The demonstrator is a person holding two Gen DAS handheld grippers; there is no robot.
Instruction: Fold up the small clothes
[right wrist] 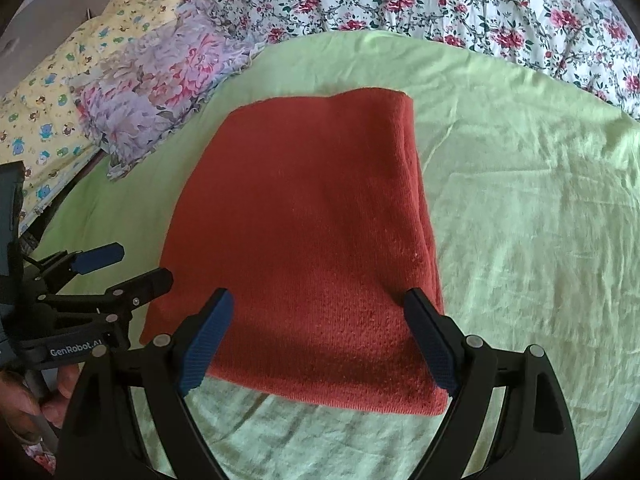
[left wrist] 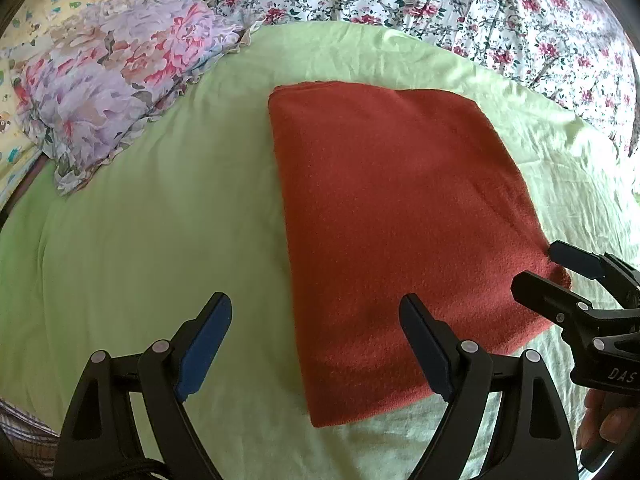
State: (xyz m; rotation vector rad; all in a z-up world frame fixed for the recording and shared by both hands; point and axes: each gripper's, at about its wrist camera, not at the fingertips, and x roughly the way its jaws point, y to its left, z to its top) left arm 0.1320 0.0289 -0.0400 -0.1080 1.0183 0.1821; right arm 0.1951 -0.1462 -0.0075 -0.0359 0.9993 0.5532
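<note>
Folded red cloth (right wrist: 304, 240) flat beneath right hand-held gripper (right wrist: 318, 344), left hand-held gripper (left wrist: 316, 344) beside; both spread apart

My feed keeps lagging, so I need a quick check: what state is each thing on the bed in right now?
Red knitted garment: folded into a flat rectangle, lying on the sheet, not gripped.
Left tongs: open, holding nothing.
Right tongs: open, over the garment's near edge.
Green sheet: spread out, wrinkled.
Floral pillow: lying beside the garment, apart.
</note>
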